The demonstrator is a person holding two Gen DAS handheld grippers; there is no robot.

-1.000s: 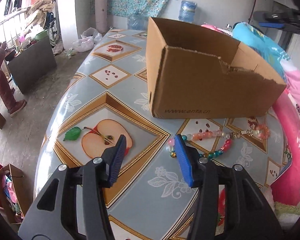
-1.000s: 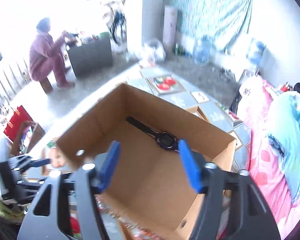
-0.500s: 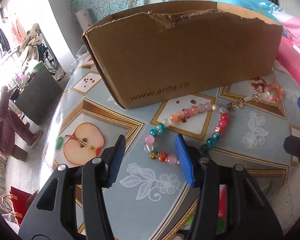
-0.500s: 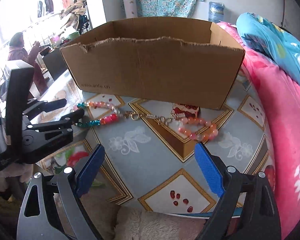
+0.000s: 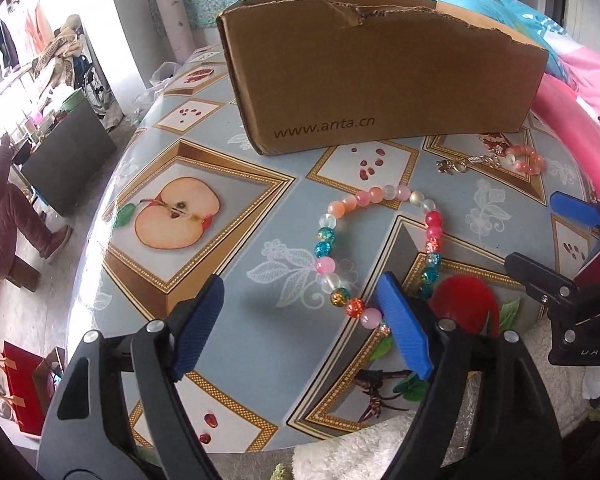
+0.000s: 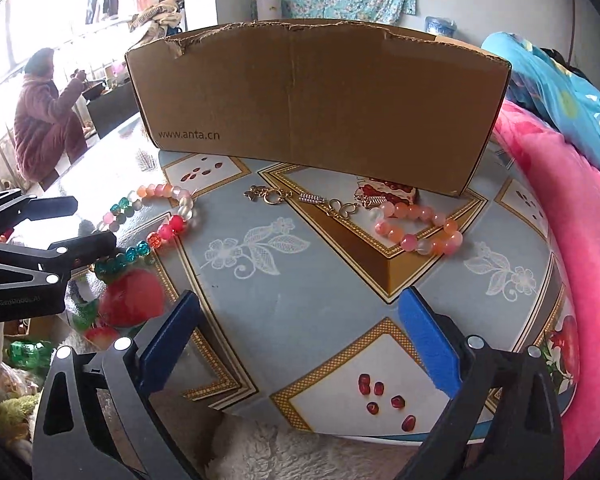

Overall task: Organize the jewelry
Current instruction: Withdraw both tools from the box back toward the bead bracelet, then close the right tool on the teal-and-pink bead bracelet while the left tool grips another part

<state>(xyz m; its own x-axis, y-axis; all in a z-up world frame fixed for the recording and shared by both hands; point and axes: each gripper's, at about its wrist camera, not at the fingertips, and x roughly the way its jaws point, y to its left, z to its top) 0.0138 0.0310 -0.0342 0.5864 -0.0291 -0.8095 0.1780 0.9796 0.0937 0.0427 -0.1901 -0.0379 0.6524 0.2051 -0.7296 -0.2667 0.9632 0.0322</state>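
A strand of coloured beads point(image 5: 325, 265) lies in an arch on the fruit-patterned table point(image 5: 204, 268), in front of a brown cardboard box point(image 5: 380, 80). My left gripper point(image 5: 300, 320) hovers over the strand's near end. Its jaws are opening, and the last beads lie just inside the right pad, untouched. Further right lie a gold clasp chain point(image 6: 300, 198) and a pink bead bracelet point(image 6: 420, 228), near the box point(image 6: 320, 108). My right gripper point(image 6: 300, 336) stands low at the table's near edge, its jaws still opening with nothing between them. The coloured beads point(image 6: 168, 216) and the left gripper point(image 6: 72, 224) show at the left.
A pink blanket point(image 6: 560, 220) and blue bedding press against the table's right side. A person point(image 6: 44, 120) sits at a low dark table on the floor to the left. A red bag point(image 5: 20, 384) stands on the floor. White fleece point(image 6: 300, 456) lies under the table's near rim.
Both grippers came down from around the box to the table's near side, and their jaws spread wider. The coloured strand now lies curled in an arch, apart from the gold clasp.
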